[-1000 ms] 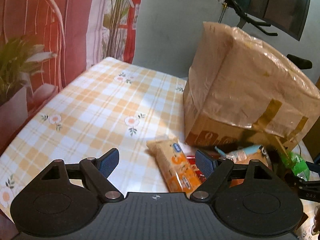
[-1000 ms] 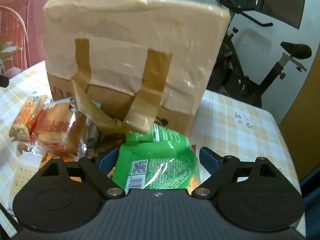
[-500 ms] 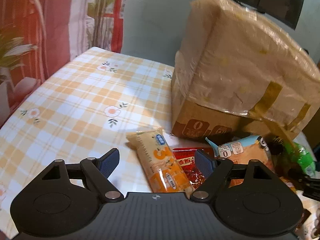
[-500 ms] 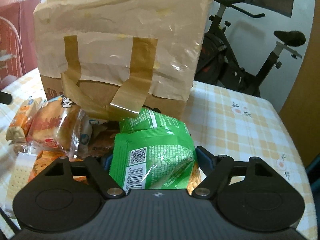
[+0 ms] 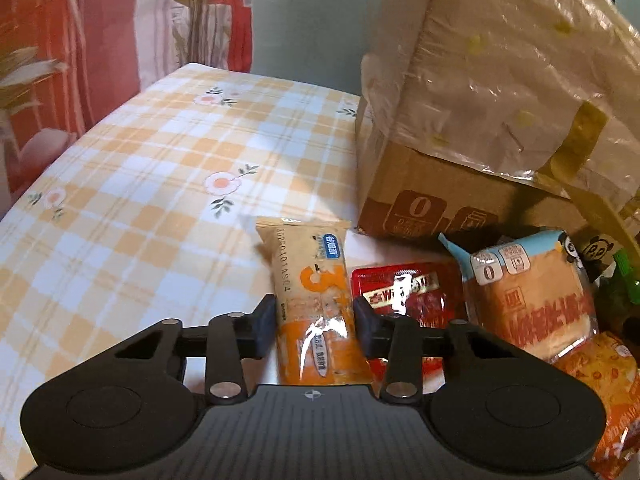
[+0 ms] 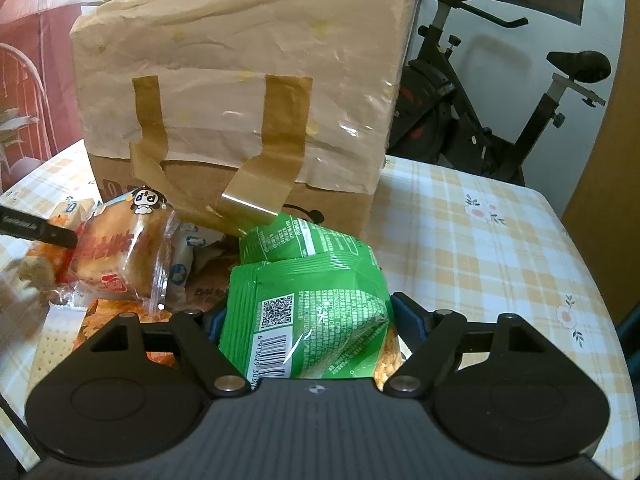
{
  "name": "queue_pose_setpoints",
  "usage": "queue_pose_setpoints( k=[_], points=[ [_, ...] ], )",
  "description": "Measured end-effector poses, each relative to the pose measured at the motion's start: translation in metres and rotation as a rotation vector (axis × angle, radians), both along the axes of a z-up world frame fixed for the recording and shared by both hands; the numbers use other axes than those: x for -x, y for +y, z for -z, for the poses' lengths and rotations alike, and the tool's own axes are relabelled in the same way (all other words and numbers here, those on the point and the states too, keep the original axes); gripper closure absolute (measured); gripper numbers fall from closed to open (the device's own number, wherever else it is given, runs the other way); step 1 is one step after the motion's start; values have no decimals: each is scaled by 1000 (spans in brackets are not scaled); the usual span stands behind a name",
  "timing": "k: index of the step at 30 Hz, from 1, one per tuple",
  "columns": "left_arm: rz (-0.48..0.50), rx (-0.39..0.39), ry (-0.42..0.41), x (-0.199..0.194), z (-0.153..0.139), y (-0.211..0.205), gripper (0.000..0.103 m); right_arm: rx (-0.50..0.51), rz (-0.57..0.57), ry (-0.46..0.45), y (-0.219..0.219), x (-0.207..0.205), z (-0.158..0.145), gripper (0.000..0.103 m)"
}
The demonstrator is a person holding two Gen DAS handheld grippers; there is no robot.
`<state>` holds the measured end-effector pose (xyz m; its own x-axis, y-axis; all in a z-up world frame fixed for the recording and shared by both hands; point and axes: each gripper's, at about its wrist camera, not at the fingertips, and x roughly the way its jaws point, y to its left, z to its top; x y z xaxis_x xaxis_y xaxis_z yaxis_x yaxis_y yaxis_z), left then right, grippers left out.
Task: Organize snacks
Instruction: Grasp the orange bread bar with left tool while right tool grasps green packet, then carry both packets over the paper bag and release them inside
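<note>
An orange snack packet point(image 5: 316, 276) lies lengthwise on the checked tablecloth point(image 5: 140, 200). My left gripper point(image 5: 315, 316) is low over it, its jaws closing, and both pads touch the packet's sides. A red packet point(image 5: 412, 292) and a panda-marked bread packet point(image 5: 528, 300) lie just to its right. In the right wrist view my right gripper point(image 6: 306, 316) is shut on a green snack packet point(image 6: 320, 280), which bulges up between the pads. A second green packet point(image 6: 296, 236) lies behind it.
A large taped cardboard box point(image 6: 240, 100) wrapped in plastic stands right behind the snack pile. More packets, among them the bread point(image 6: 120, 252), lie left of the green one. An exercise bike point(image 6: 500, 120) stands beyond the table's far edge. A wooden panel rises at the right.
My left gripper came down and forward over the orange packet, and its jaws narrowed from wide apart onto its sides. My right gripper's jaws narrowed onto the green packet and then held still.
</note>
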<state>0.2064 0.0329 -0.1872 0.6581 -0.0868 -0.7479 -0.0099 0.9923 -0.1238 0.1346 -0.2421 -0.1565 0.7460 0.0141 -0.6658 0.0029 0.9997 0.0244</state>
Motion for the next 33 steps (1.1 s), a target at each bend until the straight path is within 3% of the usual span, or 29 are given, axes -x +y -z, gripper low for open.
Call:
queue_pose_setpoints(
  k=[9, 16, 22, 29, 33],
  points=[
    [-66, 23, -71, 24, -19, 16, 62, -8, 28, -1, -7, 3, -2, 23],
    [-44, 15, -58, 23, -18, 12, 62, -62, 114, 30, -28, 7, -3, 23],
    [-53, 10, -119, 22, -30, 21, 62, -111, 173, 19, -44, 12, -9, 24],
    [-78, 8, -225, 14, -70, 38, 62, -252, 328, -71, -85, 20, -39, 24],
    [-71, 21, -309, 7, -102, 38, 62, -256, 368, -182, -98, 22, -73, 24]
  ],
)
